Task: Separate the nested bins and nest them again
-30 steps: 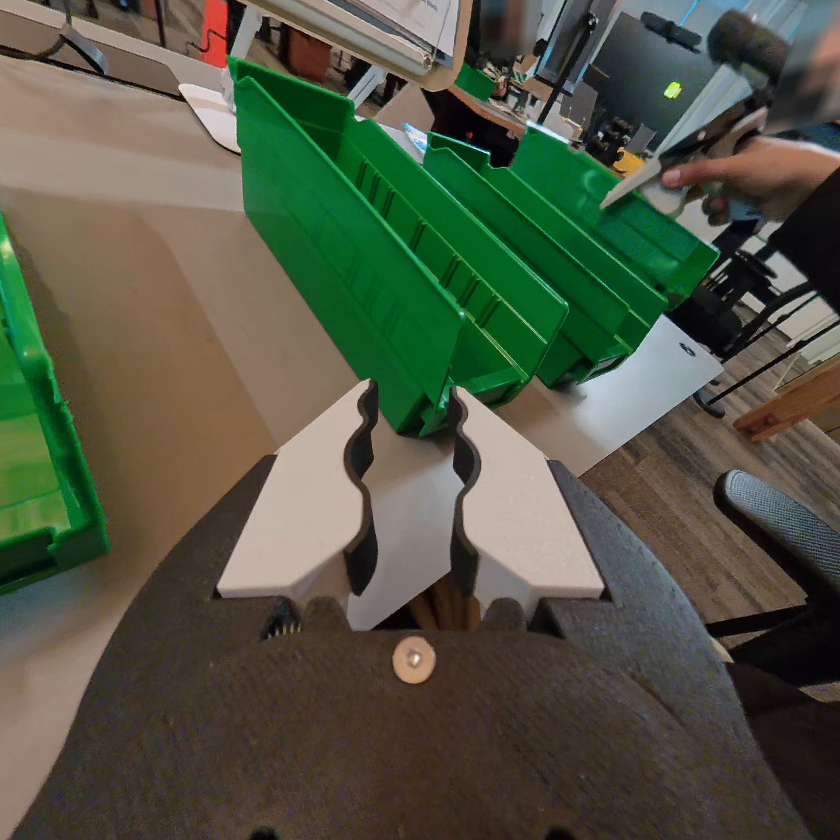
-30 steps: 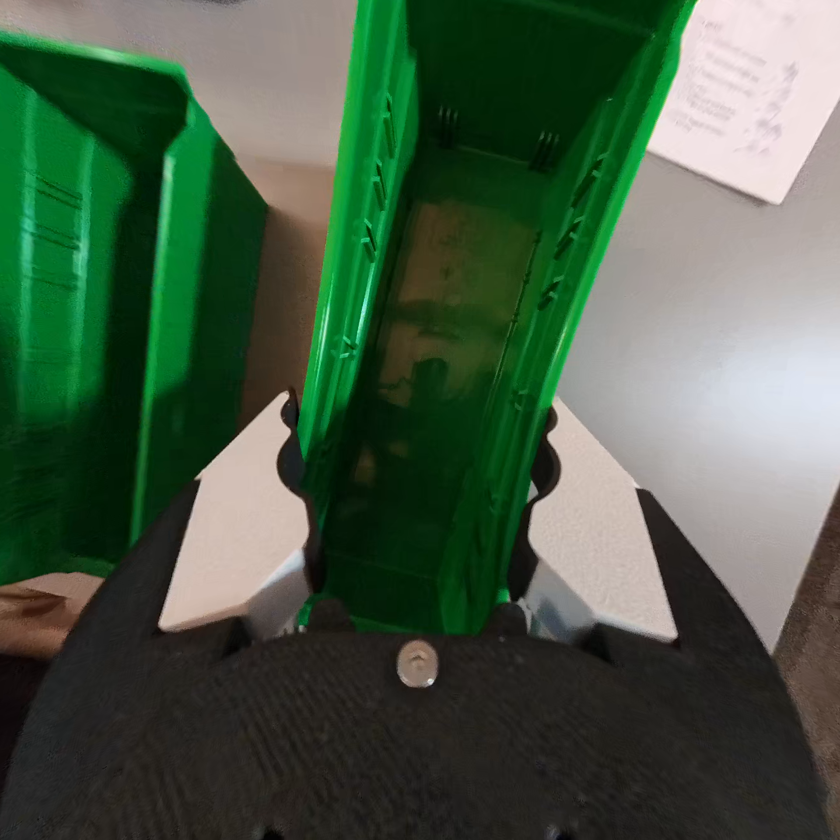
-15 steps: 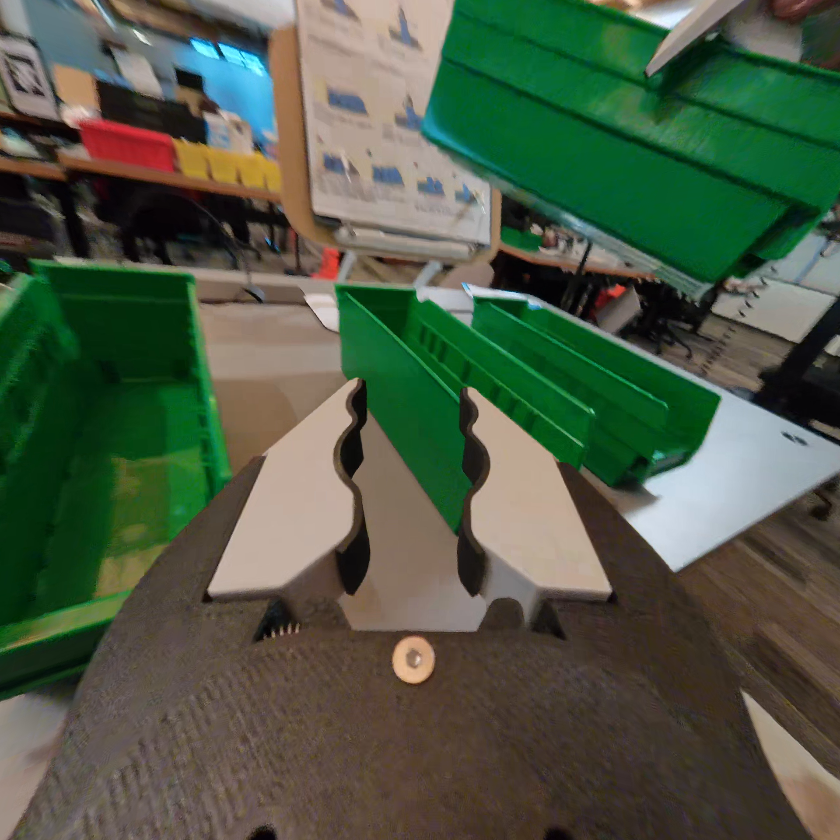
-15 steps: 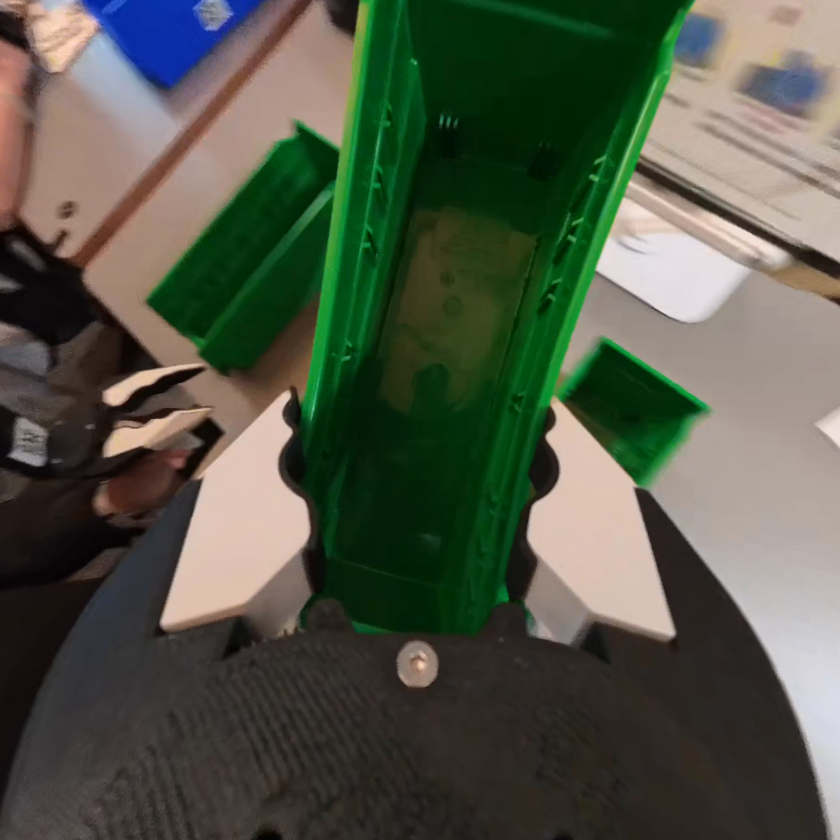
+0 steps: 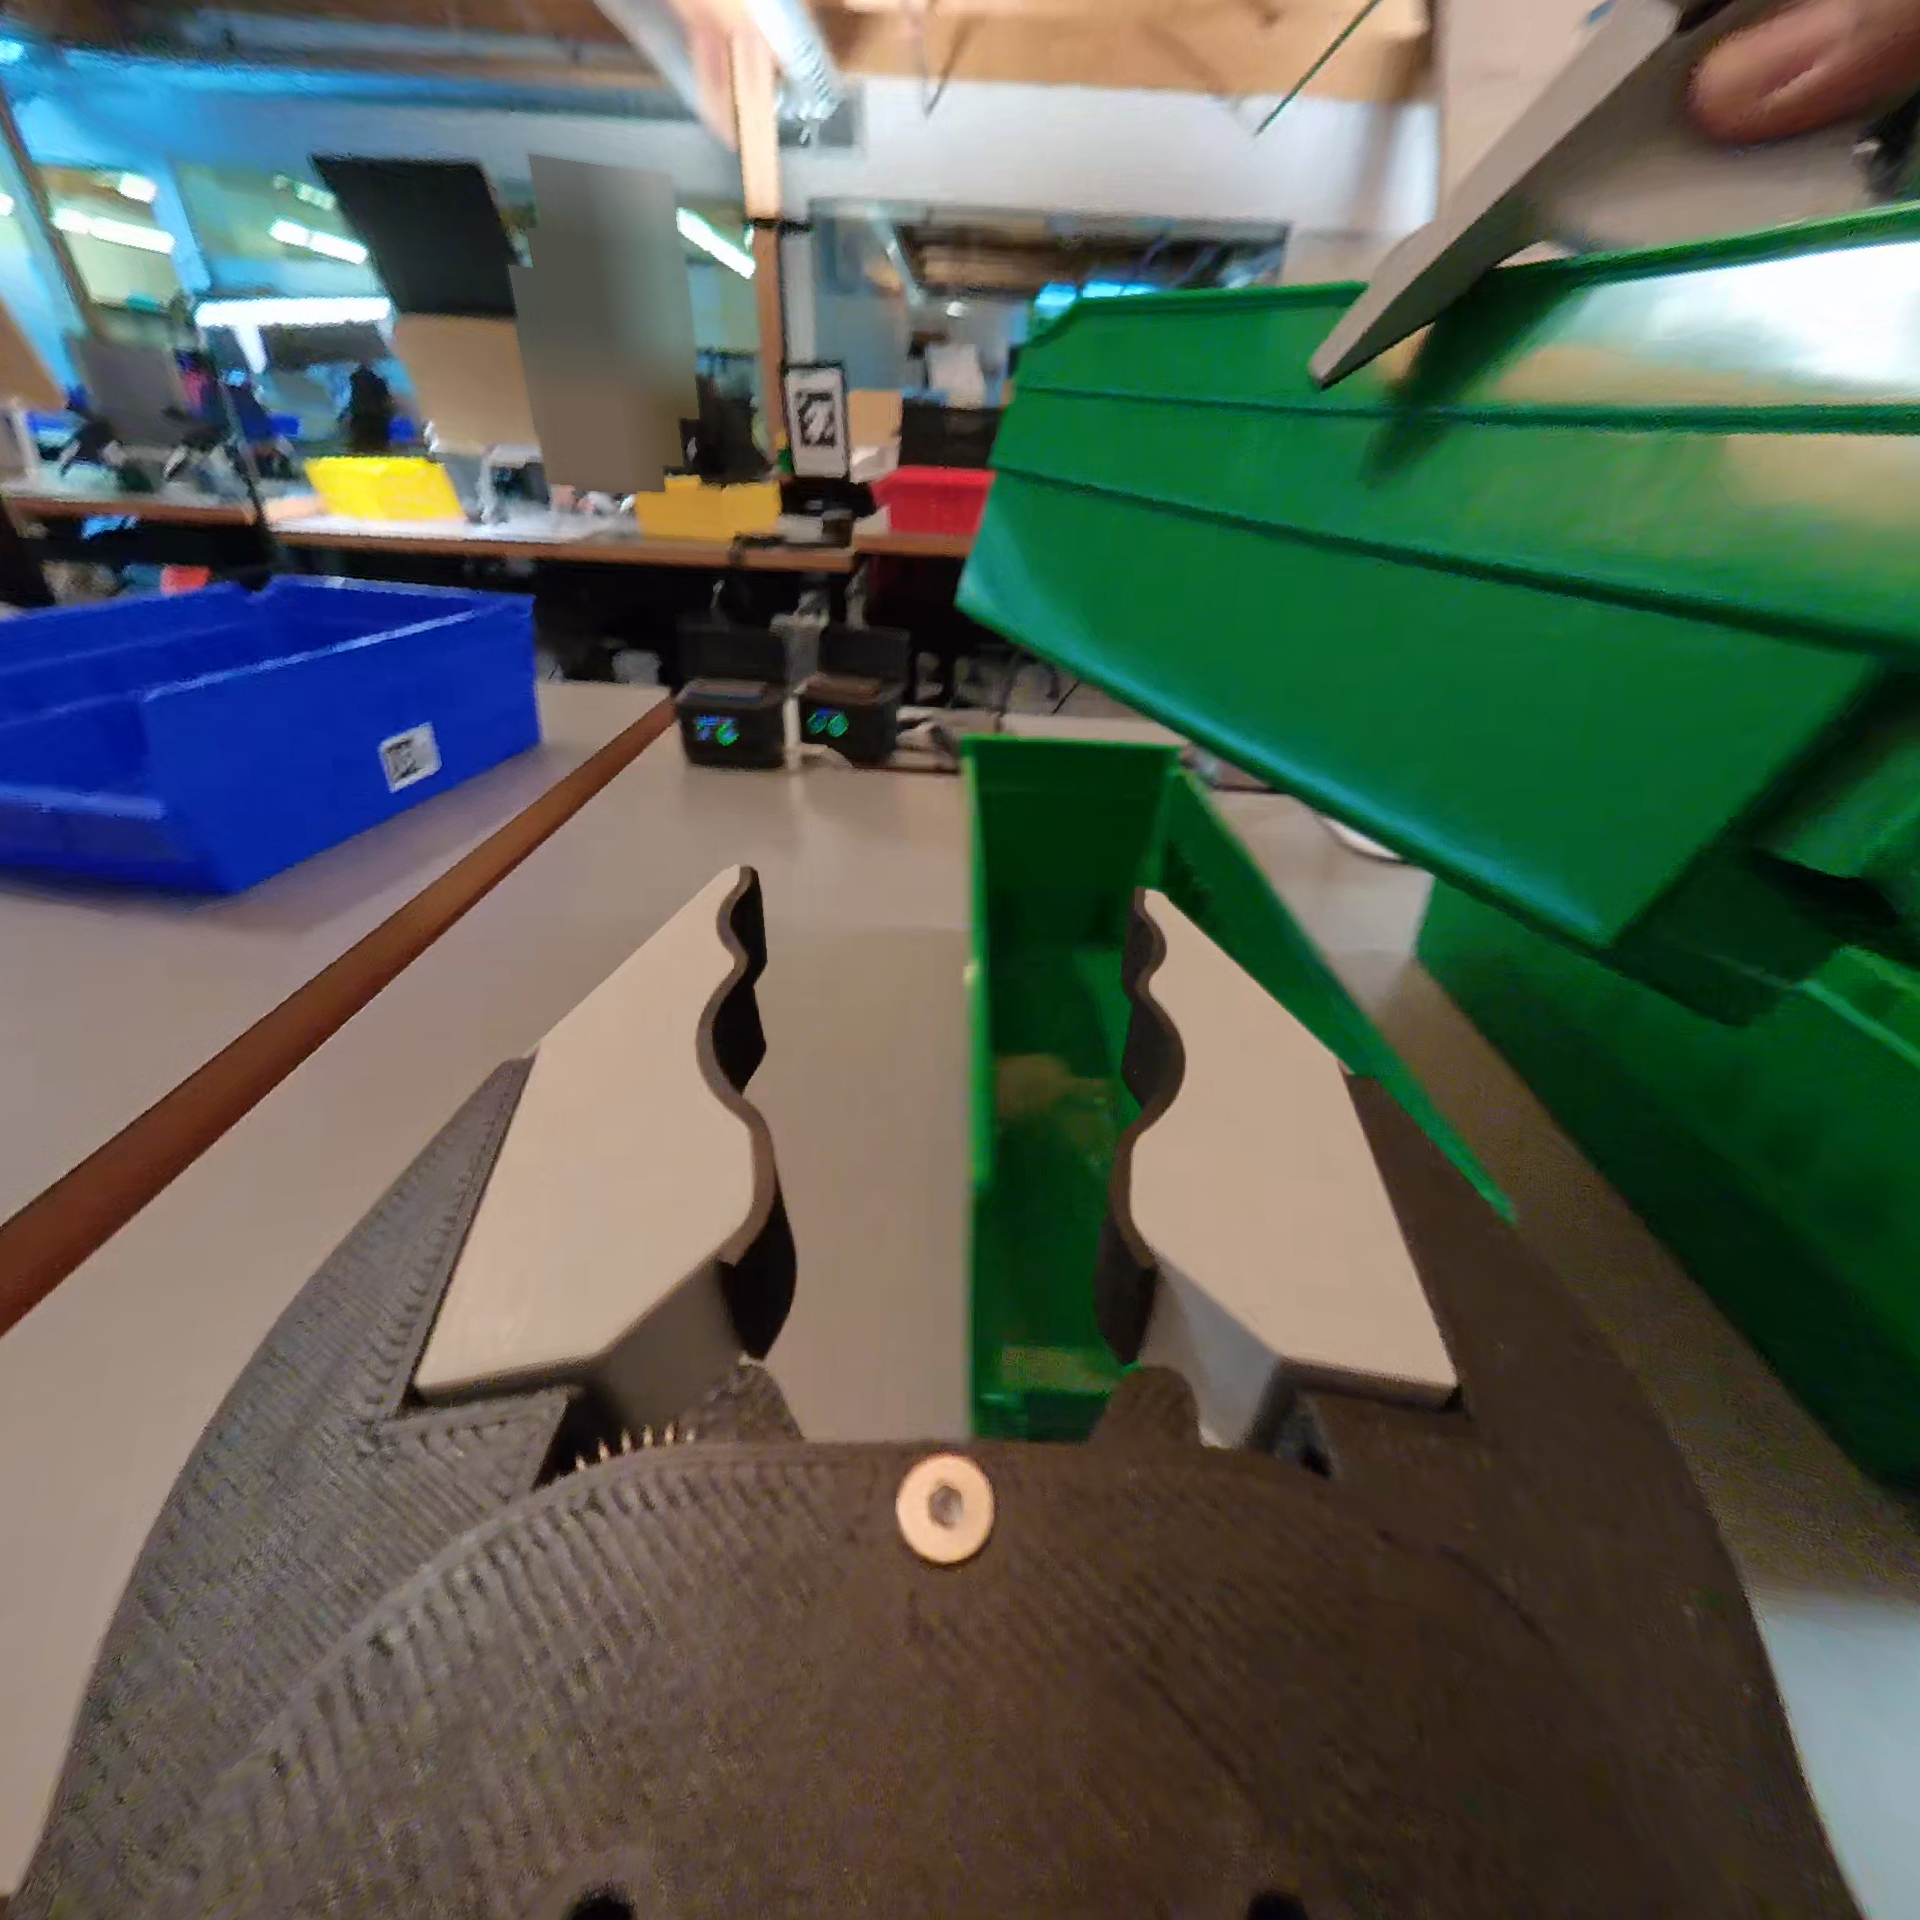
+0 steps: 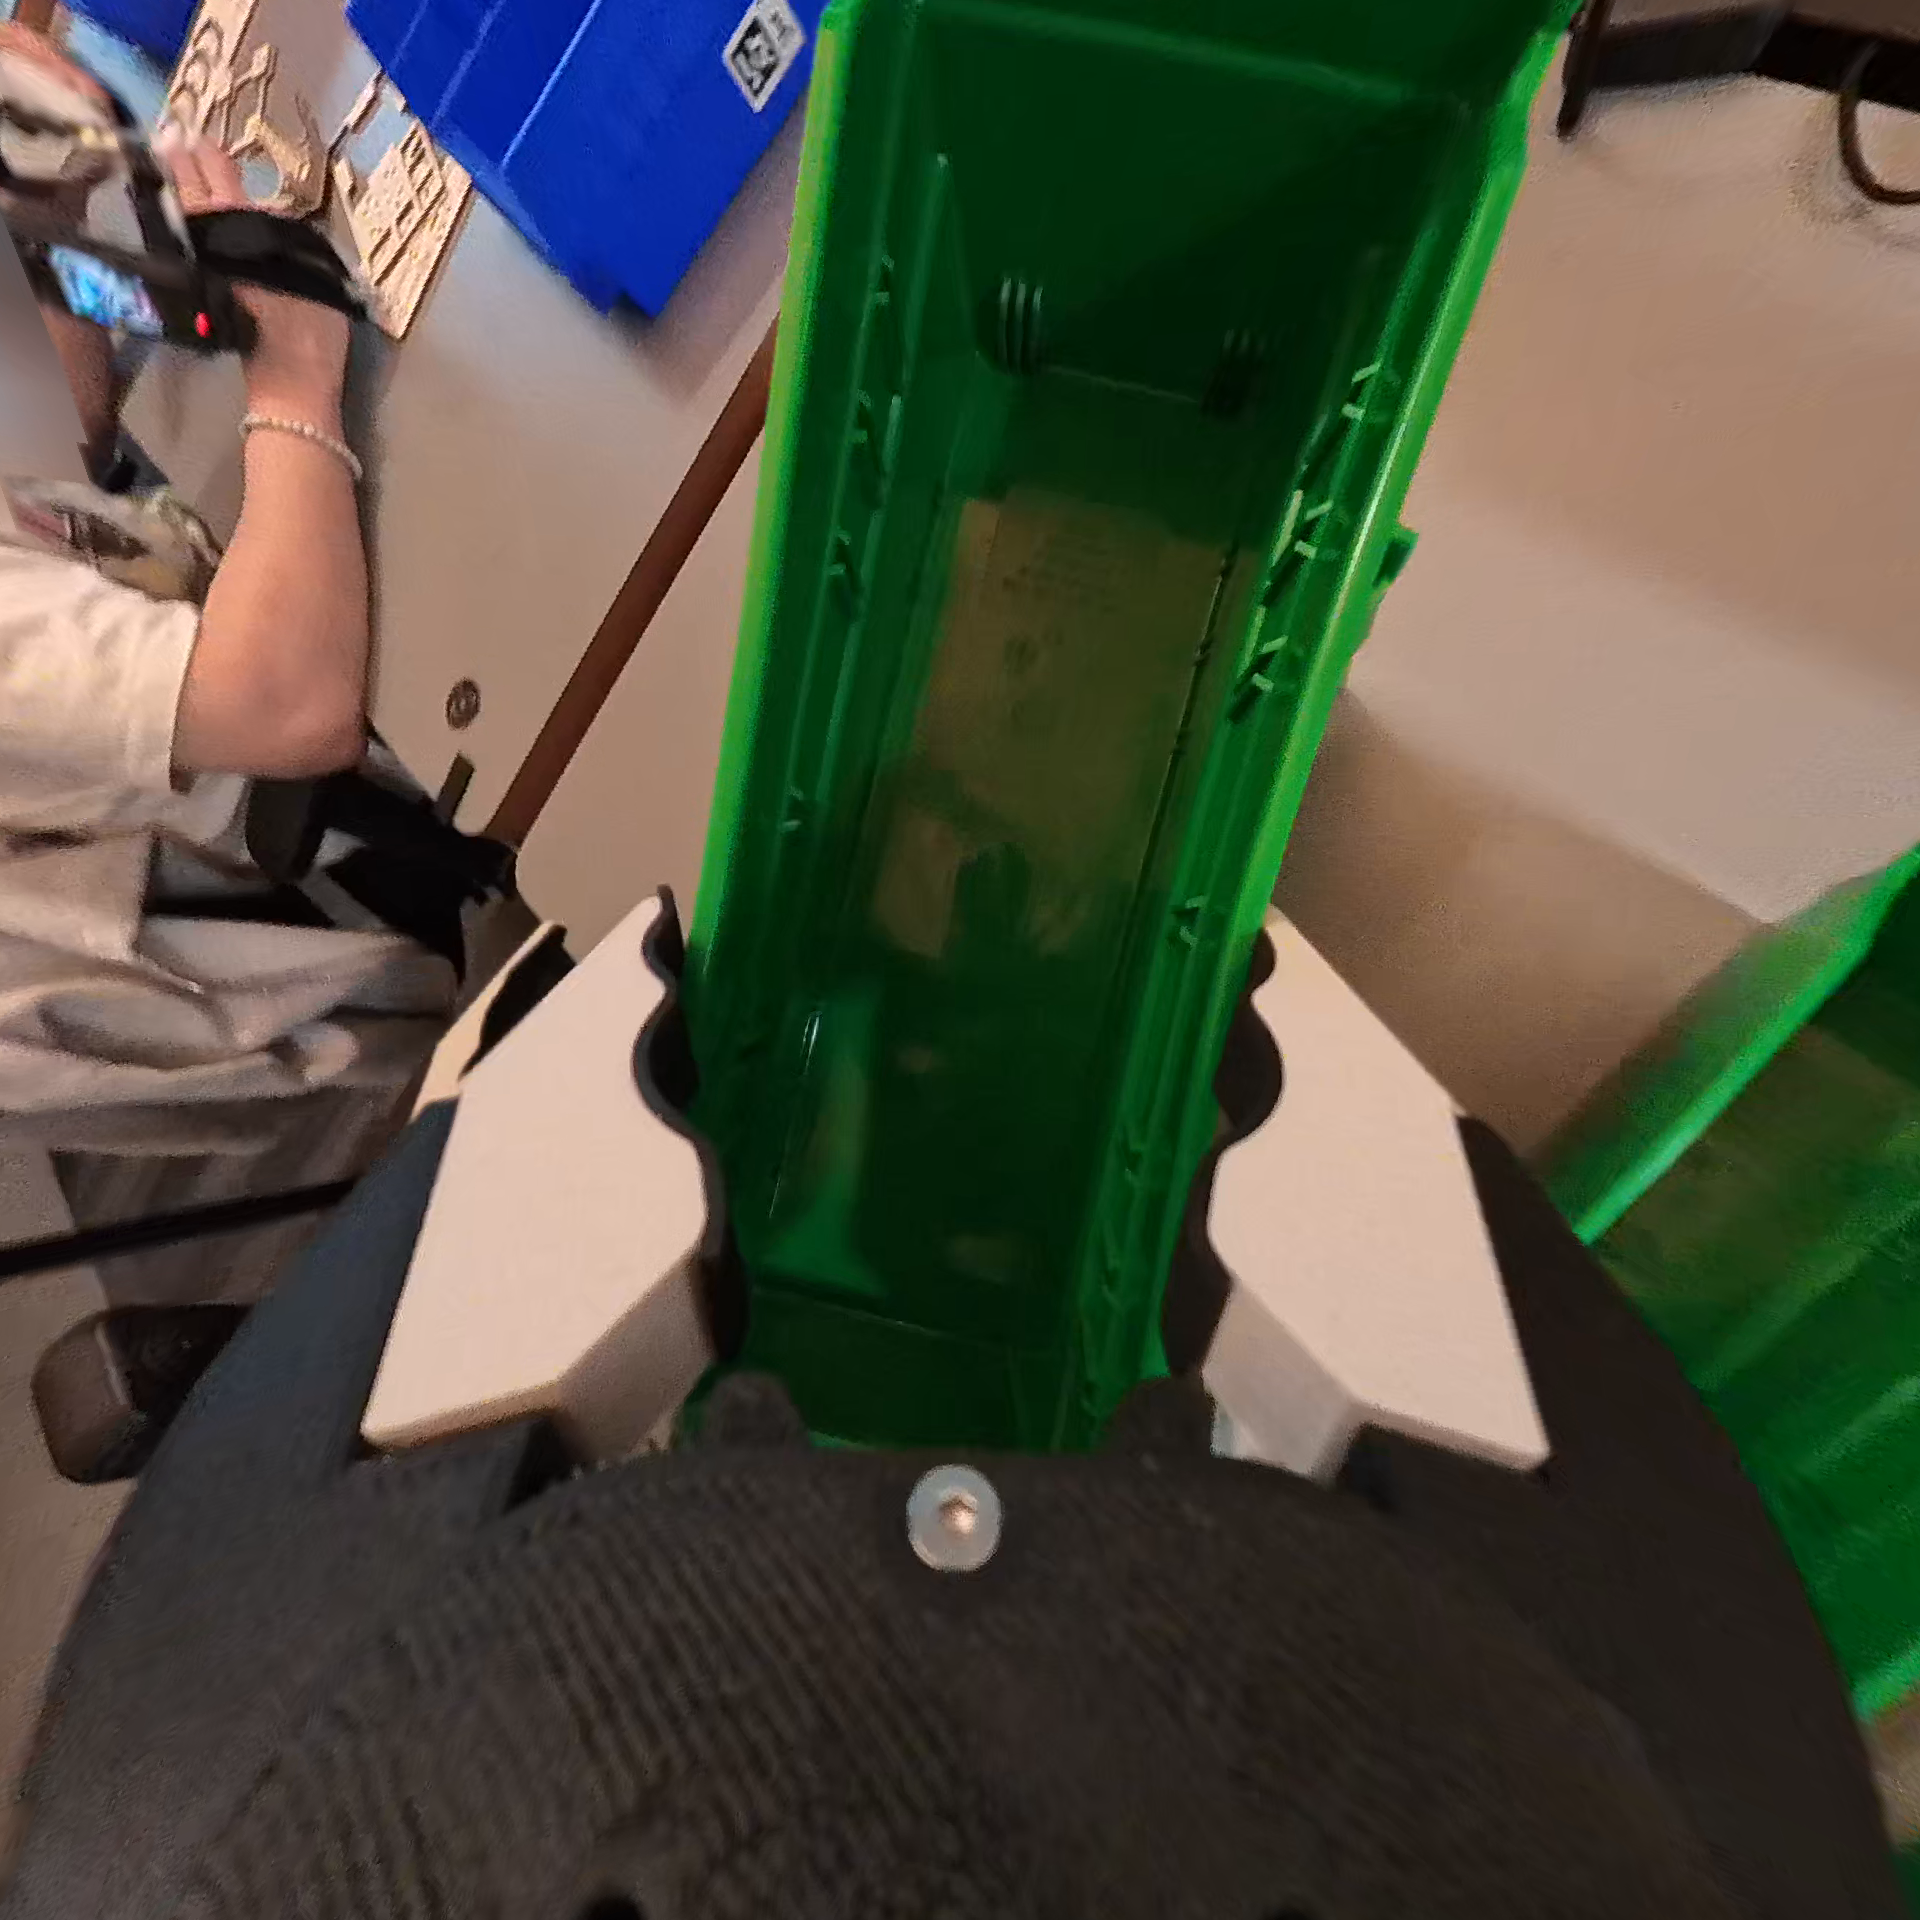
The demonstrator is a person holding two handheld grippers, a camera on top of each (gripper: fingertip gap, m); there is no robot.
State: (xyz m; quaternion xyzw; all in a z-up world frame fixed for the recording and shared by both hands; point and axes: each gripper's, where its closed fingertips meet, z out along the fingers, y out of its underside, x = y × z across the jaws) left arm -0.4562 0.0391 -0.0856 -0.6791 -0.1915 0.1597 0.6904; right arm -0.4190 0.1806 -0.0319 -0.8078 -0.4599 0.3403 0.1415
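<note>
Between the right tool's (image 6: 956, 1122) two white fingers sits a long, narrow green bin (image 6: 1049, 727), its open inside facing the camera and its length running straight ahead; the fingers are clamped on its two side walls near the close end. From the left wrist view this same held bin (image 5: 1455, 582) hangs in the air at the upper right, tilted, over the right part of the grey desk (image 5: 852, 997), with the right tool's finger laid on its rim. Below it, a second green bin (image 5: 1049, 1091) rests on the desk, and the left tool (image 5: 940, 1132) stands wide apart around that bin's left wall: the right finger is inside the bin, the left finger outside, neither clearly touching the wall. A third green bin (image 5: 1683, 1174) lies just to the right, partly under the raised one. A blue bin (image 5: 270, 727) sits on a neighbouring desk toward the far left.
</note>
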